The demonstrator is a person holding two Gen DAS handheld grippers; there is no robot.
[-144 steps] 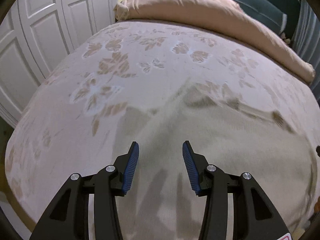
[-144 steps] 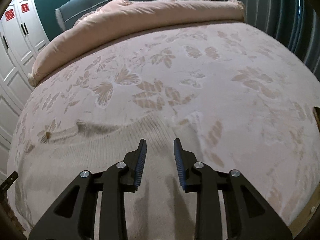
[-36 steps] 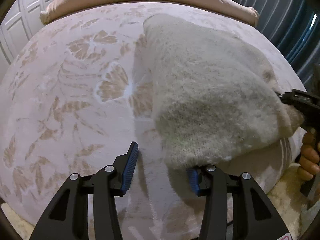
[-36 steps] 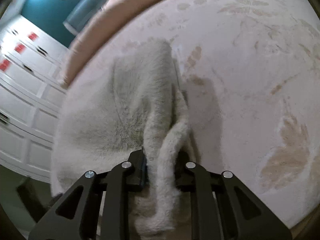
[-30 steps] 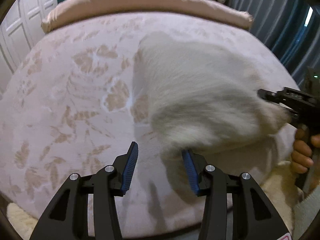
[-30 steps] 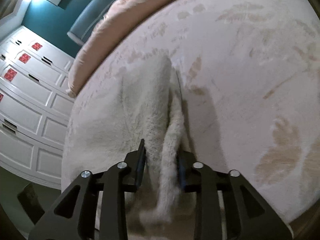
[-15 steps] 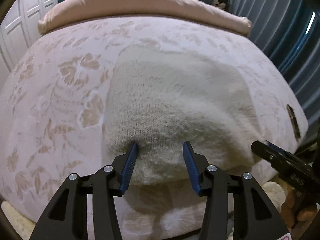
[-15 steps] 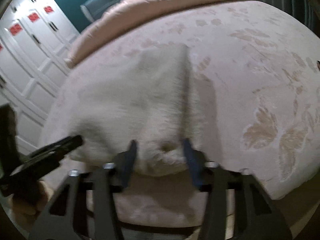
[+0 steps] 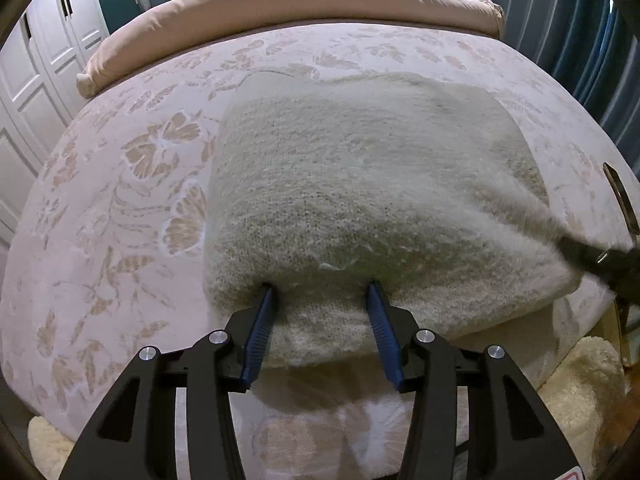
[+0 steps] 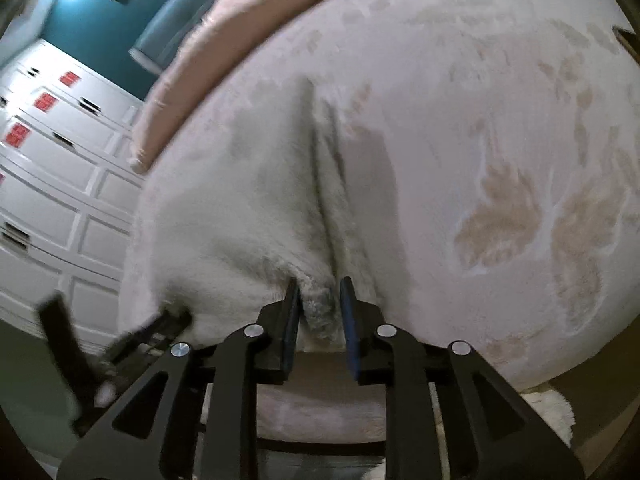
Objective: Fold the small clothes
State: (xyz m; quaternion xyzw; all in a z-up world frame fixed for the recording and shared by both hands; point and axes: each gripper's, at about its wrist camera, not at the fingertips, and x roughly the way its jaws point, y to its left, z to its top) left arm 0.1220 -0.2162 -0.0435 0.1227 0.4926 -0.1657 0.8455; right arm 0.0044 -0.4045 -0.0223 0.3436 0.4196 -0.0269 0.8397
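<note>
A cream fuzzy sweater (image 9: 360, 184) lies folded in a thick block on the floral bedcover (image 9: 120, 200). My left gripper (image 9: 319, 292) is open, its blue fingertips dug into the sweater's near edge with a wide span of knit between them. In the right wrist view the sweater (image 10: 240, 208) runs away from me in a long ridge. My right gripper (image 10: 320, 292) is closing on a bunched corner of it, and the pads press the fabric. The right gripper (image 9: 600, 260) shows blurred at the sweater's right corner, the left gripper (image 10: 152, 328) blurred at lower left.
A rolled pink duvet (image 9: 280, 4) lies across the far end of the bed. White wardrobe doors (image 9: 24, 80) stand on the left, blue curtains (image 9: 580, 40) on the right. A fluffy cream rug (image 9: 580, 392) lies below the bed's near edge. A small dark object (image 9: 618, 196) rests at the bed's right edge.
The sweater, earlier hanging from the right gripper, now lies folded flat. My left gripper has slid right onto its near edge. The right gripper's jaws have narrowed on the corner.
</note>
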